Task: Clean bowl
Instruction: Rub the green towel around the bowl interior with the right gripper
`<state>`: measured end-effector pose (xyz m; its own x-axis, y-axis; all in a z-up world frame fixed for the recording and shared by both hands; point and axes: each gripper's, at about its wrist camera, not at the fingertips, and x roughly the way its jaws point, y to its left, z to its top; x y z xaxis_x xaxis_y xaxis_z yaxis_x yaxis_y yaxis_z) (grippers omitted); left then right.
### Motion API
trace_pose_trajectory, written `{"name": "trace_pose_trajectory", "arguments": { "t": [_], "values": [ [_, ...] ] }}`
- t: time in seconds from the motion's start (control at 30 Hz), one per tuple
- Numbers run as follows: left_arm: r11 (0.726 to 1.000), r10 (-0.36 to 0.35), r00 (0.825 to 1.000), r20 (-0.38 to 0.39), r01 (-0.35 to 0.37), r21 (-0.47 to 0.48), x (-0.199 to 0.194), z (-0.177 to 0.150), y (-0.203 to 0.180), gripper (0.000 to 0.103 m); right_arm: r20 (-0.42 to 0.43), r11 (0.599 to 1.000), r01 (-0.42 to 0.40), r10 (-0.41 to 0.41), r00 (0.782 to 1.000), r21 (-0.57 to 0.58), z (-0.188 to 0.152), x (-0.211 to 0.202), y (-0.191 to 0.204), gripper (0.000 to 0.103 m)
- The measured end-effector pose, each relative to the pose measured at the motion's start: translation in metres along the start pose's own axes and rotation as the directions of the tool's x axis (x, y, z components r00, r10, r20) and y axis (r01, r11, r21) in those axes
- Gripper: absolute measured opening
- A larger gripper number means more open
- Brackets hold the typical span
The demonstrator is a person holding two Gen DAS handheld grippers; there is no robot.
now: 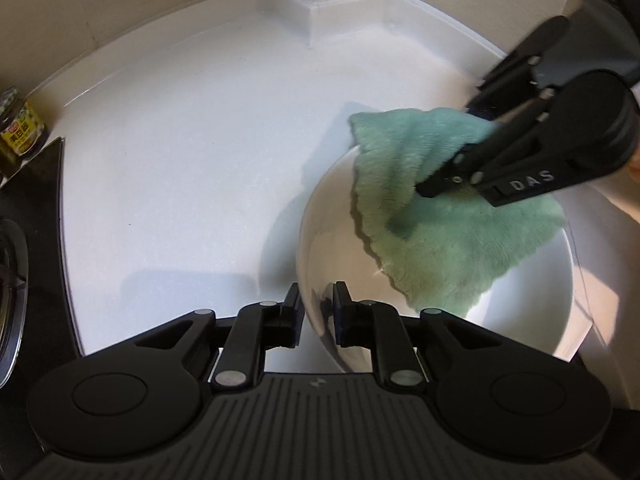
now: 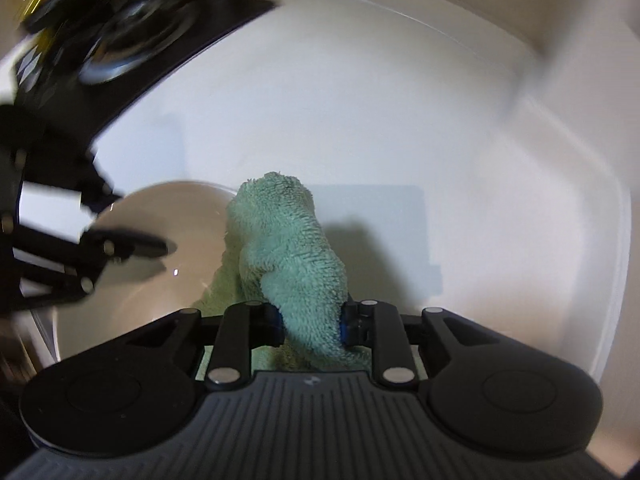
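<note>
A white bowl (image 1: 520,300) rests on the white counter, and my left gripper (image 1: 317,316) is shut on its near-left rim, one finger outside and one inside. A green fluffy cloth (image 1: 432,216) is spread across the bowl's inside and over its far rim. My right gripper (image 1: 430,184) comes in from the upper right, shut on the cloth and pressing it into the bowl. In the right wrist view the cloth (image 2: 296,256) bulges forward out of that gripper (image 2: 310,326), with the bowl (image 2: 160,248) to its left and the left gripper's fingers (image 2: 132,246) on the rim.
The white countertop (image 1: 192,168) runs to a low white backsplash and a wall corner (image 1: 352,12). A yellow-labelled jar (image 1: 22,128) stands at the far left beside a black hob with a metal burner ring (image 1: 12,292). The hob (image 2: 136,40) is blurred in the right wrist view.
</note>
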<state>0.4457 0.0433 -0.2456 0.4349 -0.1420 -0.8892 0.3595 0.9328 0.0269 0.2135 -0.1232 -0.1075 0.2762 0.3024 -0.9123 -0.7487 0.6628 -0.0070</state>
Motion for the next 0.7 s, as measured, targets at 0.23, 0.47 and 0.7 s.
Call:
{"name": "trace_pose_trajectory", "arguments": {
  "t": [0.23,0.47,0.7],
  "values": [
    [0.982,-0.039,0.999,-0.011,0.041,0.183,0.013,0.013,-0.002,0.017,-0.137,0.985,-0.094,0.075,0.988,-0.143,0.0,0.002,-0.009,0.018],
    [0.966,-0.064,0.997,-0.03,0.07,0.249,0.025,0.024,-0.002,0.019,-0.056,0.863,-0.051,0.026,0.998,-0.503,0.026,0.014,0.029,0.025],
    [0.943,-0.086,0.995,-0.051,0.098,0.318,0.039,0.038,-0.002,0.021,-0.016,0.82,-0.044,0.042,0.999,-0.57,0.019,0.013,0.039,0.027]
  ]
}}
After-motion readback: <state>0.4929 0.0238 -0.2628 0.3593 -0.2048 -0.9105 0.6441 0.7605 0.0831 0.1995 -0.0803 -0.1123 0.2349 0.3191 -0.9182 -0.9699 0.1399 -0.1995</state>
